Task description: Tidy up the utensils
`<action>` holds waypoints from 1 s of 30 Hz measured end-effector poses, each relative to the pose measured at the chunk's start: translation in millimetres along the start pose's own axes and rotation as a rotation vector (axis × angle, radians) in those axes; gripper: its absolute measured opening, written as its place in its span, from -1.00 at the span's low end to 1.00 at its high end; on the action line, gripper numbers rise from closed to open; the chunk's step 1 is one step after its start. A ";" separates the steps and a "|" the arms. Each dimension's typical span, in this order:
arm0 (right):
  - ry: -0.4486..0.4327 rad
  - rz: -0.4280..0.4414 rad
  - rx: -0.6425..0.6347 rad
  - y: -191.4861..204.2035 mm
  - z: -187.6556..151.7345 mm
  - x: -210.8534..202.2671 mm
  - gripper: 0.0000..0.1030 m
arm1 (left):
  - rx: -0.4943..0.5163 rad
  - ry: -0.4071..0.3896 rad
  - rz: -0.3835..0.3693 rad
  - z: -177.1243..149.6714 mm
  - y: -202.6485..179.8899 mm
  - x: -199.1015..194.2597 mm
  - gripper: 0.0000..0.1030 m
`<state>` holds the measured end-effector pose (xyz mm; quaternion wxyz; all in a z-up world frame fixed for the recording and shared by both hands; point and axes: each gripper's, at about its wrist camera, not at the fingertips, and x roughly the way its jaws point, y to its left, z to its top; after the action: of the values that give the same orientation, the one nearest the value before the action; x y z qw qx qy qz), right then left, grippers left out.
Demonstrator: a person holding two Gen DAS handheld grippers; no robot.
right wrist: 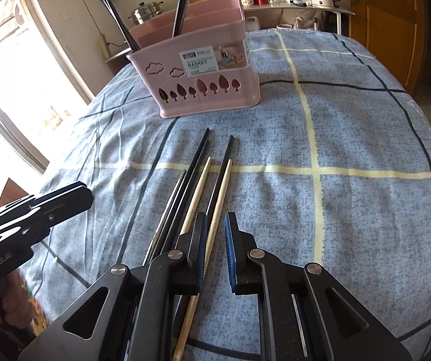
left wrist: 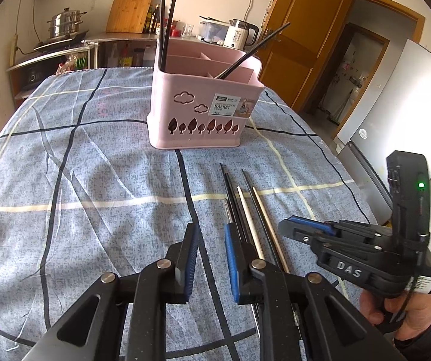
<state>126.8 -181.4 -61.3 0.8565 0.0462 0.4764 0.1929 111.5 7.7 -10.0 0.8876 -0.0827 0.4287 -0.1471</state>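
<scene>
left tool (left wrist: 210,258): narrow gap, empty, beside the chopsticks (left wrist: 247,210).
right tool (right wrist: 215,251): narrow, empty.
risk: chopsticks lie packed; a pinch could take two or roll one off the table (right wrist: 350,120).
basket (left wrist: 203,105): some already inside.

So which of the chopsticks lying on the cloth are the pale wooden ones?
Two: one pale chopstick in the middle of the bunch, and another pale chopstick at its right edge. The other chopsticks lying there are black.
</scene>
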 end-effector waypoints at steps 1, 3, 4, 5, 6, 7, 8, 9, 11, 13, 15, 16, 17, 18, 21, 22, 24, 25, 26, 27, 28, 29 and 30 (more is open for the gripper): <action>0.007 -0.003 0.003 -0.8 0.3 3.0 -0.76 | -0.001 0.002 0.000 0.3 0.5 0.6 -0.66; 0.020 -0.005 0.008 -1.8 0.5 8.3 -0.76 | -0.004 0.004 -0.001 0.6 1.8 1.7 -0.66; 0.025 -0.007 0.009 -2.0 0.2 10.6 -0.76 | -0.006 0.006 0.000 0.8 2.6 2.5 -0.66; 0.029 -0.009 0.008 -1.7 0.1 12.0 -0.76 | -0.007 0.007 0.001 0.9 3.1 3.2 -0.66; 0.034 -0.011 0.006 -1.3 -0.3 13.9 -0.76 | -0.009 0.008 0.003 1.0 3.9 3.8 -0.66; 0.030 -0.011 0.005 -1.1 -0.1 13.9 -0.76 | -0.011 0.009 0.003 1.0 4.5 4.4 -0.66; 0.030 -0.012 0.004 -0.8 0.3 14.2 -0.76 | -0.012 0.010 0.003 1.1 4.6 5.1 -0.66; 0.029 -0.016 0.001 -0.7 0.5 14.2 -0.76 | -0.014 0.013 0.004 1.1 5.0 5.9 -0.66; 0.029 -0.024 -0.001 -0.5 1.6 15.6 -0.76 | -0.016 0.016 0.003 1.2 5.0 7.2 -0.66; 0.034 -0.028 0.004 0.4 3.3 17.2 -0.76 | -0.015 0.022 0.000 0.8 4.4 8.7 -0.65; 0.035 -0.039 0.002 2.8 2.8 17.4 -0.76 | -0.015 0.026 -0.002 0.7 3.8 10.1 -0.65; 0.035 -0.043 0.001 3.4 3.0 17.6 -0.76 | -0.015 0.028 -0.004 0.6 3.4 10.7 -0.65; 0.036 -0.047 0.001 3.7 2.8 17.4 -0.76 | -0.014 0.030 -0.005 0.5 2.9 11.4 -0.65; 0.040 -0.048 0.004 3.8 3.1 17.6 -0.76 | -0.013 0.031 -0.005 0.5 2.8 11.8 -0.65; 0.053 -0.045 0.012 4.0 5.3 19.4 -0.76 | -0.018 0.034 -0.006 0.6 3.2 13.1 -0.65; 0.056 -0.046 0.011 4.4 6.4 20.1 -0.76 | -0.020 0.035 -0.005 0.6 3.6 13.5 -0.65; 0.053 -0.059 -0.002 5.5 8.3 21.5 -0.76 | -0.023 0.038 -0.004 0.9 4.0 14.0 -0.65; 0.051 -0.065 -0.004 5.6 10.4 22.9 -0.76 | -0.026 0.039 -0.004 0.9 4.2 14.1 -0.65; 0.051 -0.067 0.002 4.5 12.8 24.4 -0.76 | -0.026 0.039 -0.003 1.0 4.4 14.1 -0.65; 0.051 -0.067 0.008 2.9 15.1 25.8 -0.75 | -0.026 0.039 -0.003 1.0 4.4 14.1 -0.65; 0.050 -0.069 0.010 2.0 16.4 26.6 -0.74 | -0.026 0.039 -0.002 1.2 4.7 14.3 -0.65; 0.050 -0.072 0.009 1.4 17.8 27.3 -0.74 | -0.028 0.038 -0.003 1.2 5.2 14.3 -0.65; 0.052 -0.075 0.008 1.7 18.6 27.9 -0.72 | -0.030 0.039 -0.003 1.1 5.6 14.4 -0.65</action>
<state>155.0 -167.4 -73.1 0.8503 0.0265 0.5007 0.1599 121.9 8.2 -21.5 0.8775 -0.0939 0.4478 -0.1438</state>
